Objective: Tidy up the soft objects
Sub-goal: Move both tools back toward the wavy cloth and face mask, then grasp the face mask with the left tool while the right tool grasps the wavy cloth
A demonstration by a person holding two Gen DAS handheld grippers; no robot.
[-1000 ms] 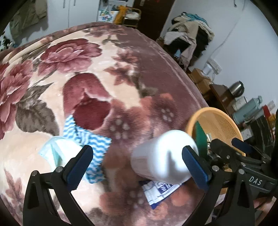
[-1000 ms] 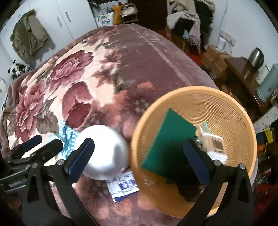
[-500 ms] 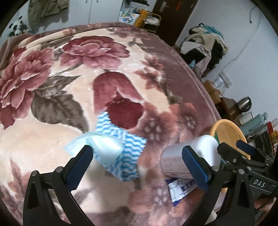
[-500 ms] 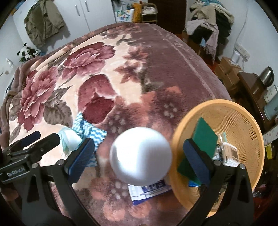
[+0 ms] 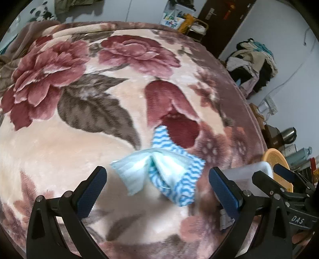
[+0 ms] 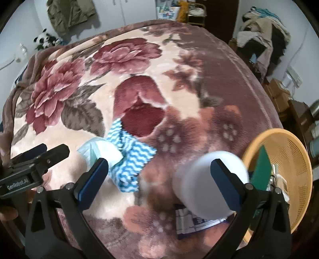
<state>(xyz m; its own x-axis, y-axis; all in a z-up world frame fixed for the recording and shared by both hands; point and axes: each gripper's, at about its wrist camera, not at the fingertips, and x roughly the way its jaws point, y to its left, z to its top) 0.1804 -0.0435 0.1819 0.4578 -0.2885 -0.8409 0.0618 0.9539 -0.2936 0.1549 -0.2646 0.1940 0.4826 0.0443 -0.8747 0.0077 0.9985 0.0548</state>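
A blue-and-white wavy cloth [image 5: 175, 159] lies on the floral blanket [image 5: 79, 123] with a pale blue face mask [image 5: 139, 169] on top of it. My left gripper [image 5: 157, 191] is open and empty, just in front of the mask. In the right wrist view the cloth [image 6: 135, 157] and mask [image 6: 99, 149] lie left of centre. My right gripper [image 6: 159, 179] is open and empty. A white bottle [image 6: 207, 183] lies by its right finger, over a blue-and-white packet [image 6: 197, 225]. An orange basket [image 6: 289, 151] at the right holds a green sponge [image 6: 261, 167].
The bed's right edge drops to a floor with boxes, a kettle [image 5: 289, 135] and a heap of clothes [image 5: 253, 59]. Cupboards and a hanging jacket [image 6: 69, 14] stand beyond the far end of the bed. The basket also shows in the left wrist view [image 5: 277, 161].
Both grippers have swung left across the bed. The cloth and mask now sit between my left fingers; the basket has slid to the right edge of both views.
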